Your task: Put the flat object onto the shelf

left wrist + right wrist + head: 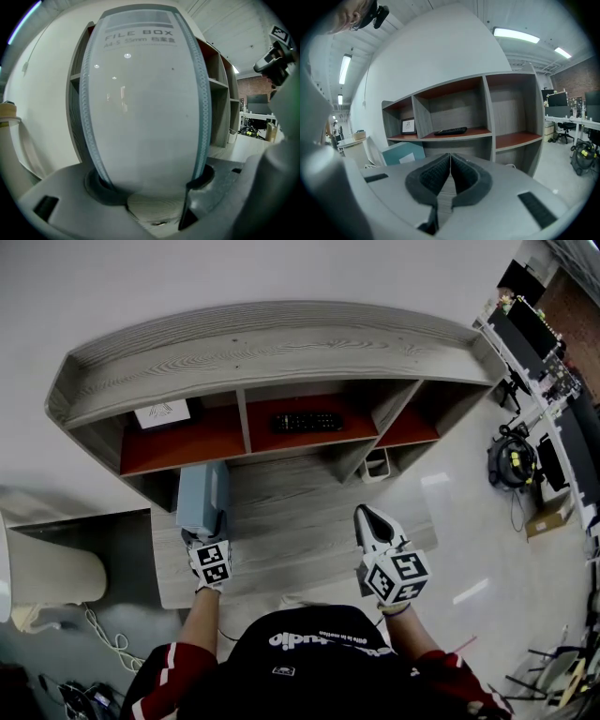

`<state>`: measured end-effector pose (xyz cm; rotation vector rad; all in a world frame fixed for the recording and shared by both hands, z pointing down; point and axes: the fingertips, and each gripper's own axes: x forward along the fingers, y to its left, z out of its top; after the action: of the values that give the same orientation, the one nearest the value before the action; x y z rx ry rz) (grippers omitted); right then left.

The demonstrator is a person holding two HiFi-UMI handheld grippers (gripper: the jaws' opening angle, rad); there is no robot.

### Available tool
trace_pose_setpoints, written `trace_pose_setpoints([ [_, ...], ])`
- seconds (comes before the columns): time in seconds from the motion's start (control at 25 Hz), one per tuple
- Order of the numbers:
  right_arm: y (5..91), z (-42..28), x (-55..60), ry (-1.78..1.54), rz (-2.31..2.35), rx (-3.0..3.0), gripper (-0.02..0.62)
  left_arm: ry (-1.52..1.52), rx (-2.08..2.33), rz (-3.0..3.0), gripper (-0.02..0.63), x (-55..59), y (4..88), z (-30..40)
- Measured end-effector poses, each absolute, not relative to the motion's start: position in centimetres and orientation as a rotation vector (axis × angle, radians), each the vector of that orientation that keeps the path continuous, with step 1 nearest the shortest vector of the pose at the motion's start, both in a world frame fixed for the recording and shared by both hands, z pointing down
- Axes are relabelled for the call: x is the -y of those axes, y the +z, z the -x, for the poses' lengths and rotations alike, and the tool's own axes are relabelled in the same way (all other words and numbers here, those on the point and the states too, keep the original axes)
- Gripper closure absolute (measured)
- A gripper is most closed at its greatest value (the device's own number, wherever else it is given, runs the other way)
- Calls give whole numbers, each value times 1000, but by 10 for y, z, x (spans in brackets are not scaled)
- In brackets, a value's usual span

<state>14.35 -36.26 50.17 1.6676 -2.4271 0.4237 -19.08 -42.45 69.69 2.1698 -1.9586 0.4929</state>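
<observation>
A pale blue-grey file box (pixel 202 495) stands upright on the wooden base board (pixel 300 502) in front of the shelf unit's (pixel 281 343) lower left compartment. My left gripper (pixel 203 534) is at the box's near end. In the left gripper view the box's spine (pixel 145 103) fills the space between the jaws of the left gripper (pixel 150 187), and some dark pad shows beside its left edge. My right gripper (pixel 367 514) hovers over the board to the right, shut and empty (pixel 450 161). The right gripper view also shows the box (pixel 404 153) low on the left.
A black remote (pixel 307 421) lies in the middle red compartment and a small framed picture (pixel 162 413) stands in the left one. A white basket (pixel 376 465) sits in the lower right bay. A beige seat (pixel 47 577) is at the left, a vacuum (pixel 513 460) on the right floor.
</observation>
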Motion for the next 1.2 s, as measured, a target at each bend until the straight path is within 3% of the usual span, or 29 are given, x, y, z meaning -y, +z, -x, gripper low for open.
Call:
trace_pose_setpoints([
  [1.2, 487, -97, 289, 419, -1630, 2543, 598, 432, 1942, -2262, 290, 336, 633, 206],
])
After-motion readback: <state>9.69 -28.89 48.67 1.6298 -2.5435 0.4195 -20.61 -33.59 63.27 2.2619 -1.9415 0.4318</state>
